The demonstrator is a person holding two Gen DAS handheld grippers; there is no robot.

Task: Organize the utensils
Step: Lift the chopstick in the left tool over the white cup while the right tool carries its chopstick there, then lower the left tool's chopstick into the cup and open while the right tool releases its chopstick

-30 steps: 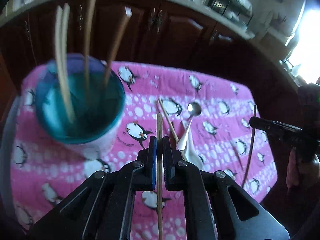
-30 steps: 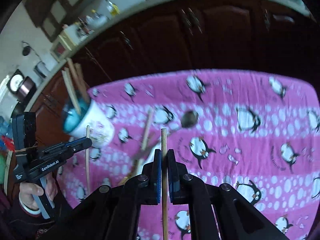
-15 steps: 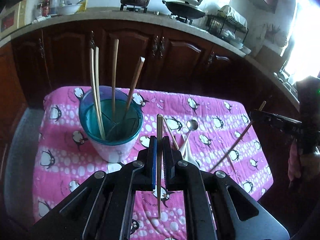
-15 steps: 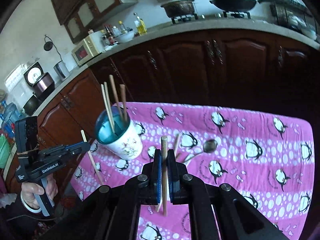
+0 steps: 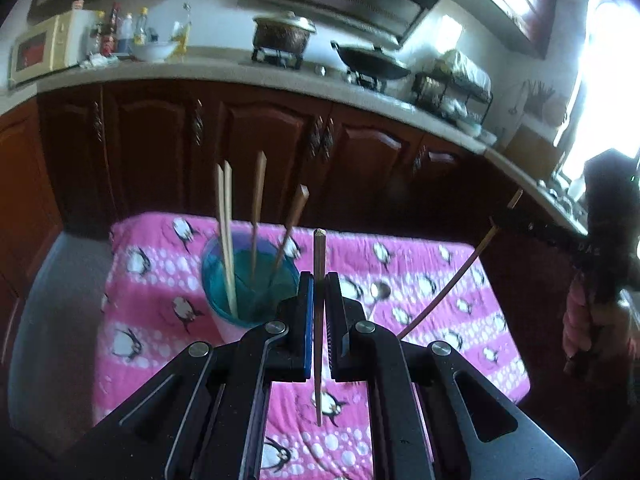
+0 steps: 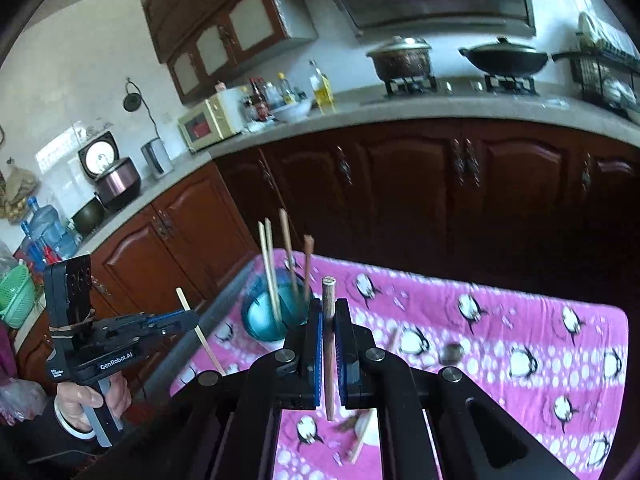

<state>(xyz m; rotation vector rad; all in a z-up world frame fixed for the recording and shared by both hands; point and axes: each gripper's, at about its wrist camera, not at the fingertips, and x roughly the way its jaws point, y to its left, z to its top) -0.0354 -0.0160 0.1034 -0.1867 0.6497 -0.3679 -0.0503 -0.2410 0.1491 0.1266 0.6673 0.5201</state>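
Note:
In the left wrist view my left gripper (image 5: 319, 280) is shut on a pale wooden chopstick (image 5: 319, 360) held upright, above the pink penguin cloth (image 5: 152, 304). Just left of it stands a white cup with a teal inside (image 5: 244, 292) holding several chopsticks. My right gripper (image 6: 329, 312) is shut on a darker brown chopstick (image 6: 329, 344), also upright, right of the cup (image 6: 264, 320). A metal spoon (image 6: 452, 353) lies on the cloth. Each gripper shows in the other's view, the right gripper (image 5: 500, 225) at the table's right side and the left gripper (image 6: 191, 319) at its left.
A white spoon and more chopsticks (image 6: 362, 426) lie on the cloth below my right gripper. Dark wooden cabinets (image 6: 420, 184) and a counter with a stove, pot and wok stand behind the table. A hand (image 6: 86, 400) holds the left gripper's grip.
Both grippers have risen and tilted up with their chopsticks still clamped. The cup and table now sit lower and farther off, and more of the counter shows.

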